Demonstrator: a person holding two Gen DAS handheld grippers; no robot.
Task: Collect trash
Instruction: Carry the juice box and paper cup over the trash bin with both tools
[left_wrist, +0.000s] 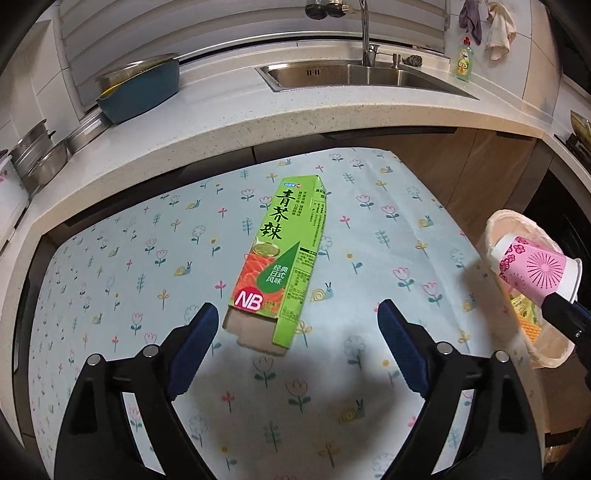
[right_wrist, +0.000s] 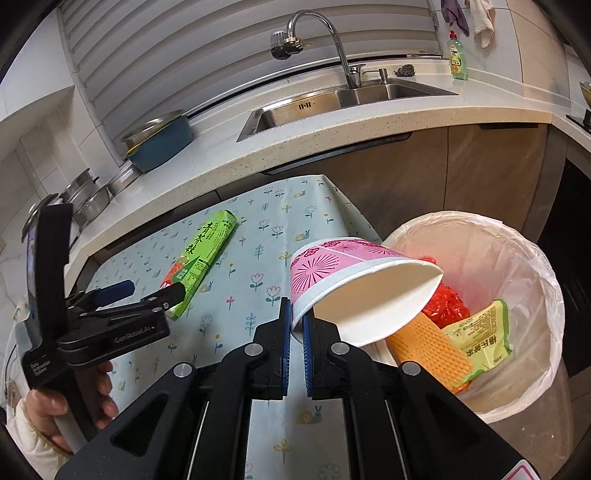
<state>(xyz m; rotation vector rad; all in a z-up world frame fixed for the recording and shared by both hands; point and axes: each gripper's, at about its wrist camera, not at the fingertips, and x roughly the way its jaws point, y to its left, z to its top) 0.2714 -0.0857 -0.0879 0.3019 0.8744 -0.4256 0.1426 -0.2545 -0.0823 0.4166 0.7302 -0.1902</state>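
A green carton (left_wrist: 284, 254) lies flat on the flowered tablecloth (left_wrist: 147, 236), its open end toward me. My left gripper (left_wrist: 297, 325) is open, its fingers either side of the carton's near end, just above the cloth. My right gripper (right_wrist: 295, 325) is shut on the rim of a pink and white paper cup (right_wrist: 354, 284), held tilted on its side over the edge of the trash bin (right_wrist: 517, 258). The cup (left_wrist: 535, 269) and bin (left_wrist: 509, 229) also show at the right of the left wrist view. The carton (right_wrist: 199, 258) and left gripper (right_wrist: 147, 291) show in the right wrist view.
The bin has a white liner and holds red, orange and green wrappers (right_wrist: 461, 325). Behind the table runs a stone counter (left_wrist: 295, 110) with a steel sink (left_wrist: 351, 74), a blue basin (left_wrist: 140, 88) and metal bowls (left_wrist: 40, 155). A green soap bottle (left_wrist: 463, 59) stands by the sink.
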